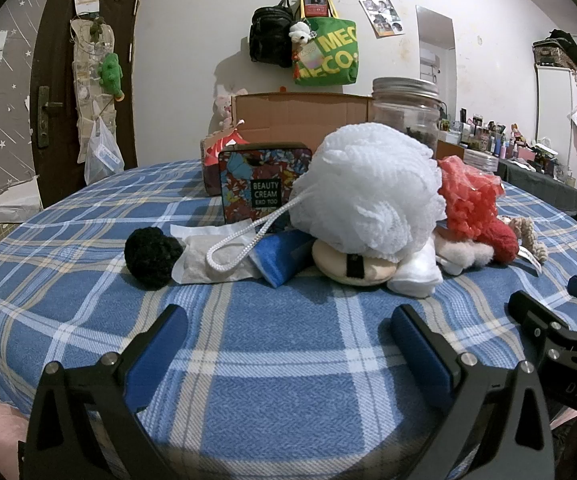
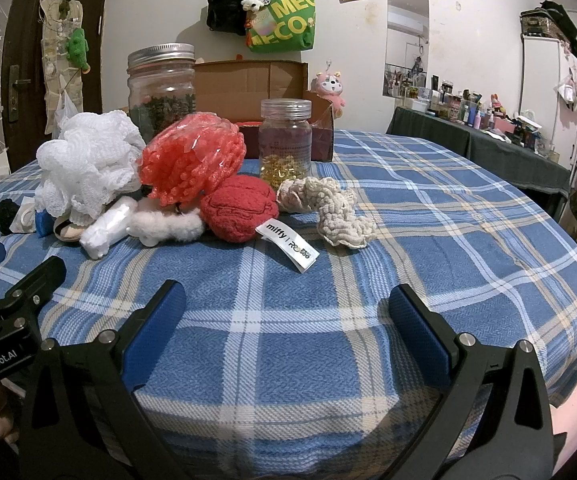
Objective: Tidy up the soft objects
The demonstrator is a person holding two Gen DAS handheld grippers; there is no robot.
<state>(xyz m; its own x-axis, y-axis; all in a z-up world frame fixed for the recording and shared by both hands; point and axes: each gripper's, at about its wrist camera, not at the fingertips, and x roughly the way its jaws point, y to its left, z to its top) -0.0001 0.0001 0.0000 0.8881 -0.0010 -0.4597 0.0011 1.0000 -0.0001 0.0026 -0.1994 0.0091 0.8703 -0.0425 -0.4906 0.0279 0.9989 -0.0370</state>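
Note:
A pile of soft things lies on the blue plaid table point(image 1: 280, 364). A white mesh bath pouf point(image 1: 368, 196) tops it, with a black pom-pom point(image 1: 153, 256), a beige puff point(image 1: 352, 268) and a blue sponge point(image 1: 284, 258) below. In the right wrist view I see the white pouf point(image 2: 88, 164), a red mesh pouf point(image 2: 192, 158), a red plush point(image 2: 240, 208) with a "miffy" tag and a cream knitted piece point(image 2: 332, 210). My left gripper point(image 1: 288, 320) is open and empty, short of the pile. My right gripper point(image 2: 286, 300) is open and empty too.
An open cardboard box point(image 1: 304, 114) stands behind the pile, with a floral tin point(image 1: 262, 188) and a large glass jar point(image 2: 162, 84). A smaller jar point(image 2: 286, 140) stands by the box. The table edge curves away at right point(image 2: 568, 280).

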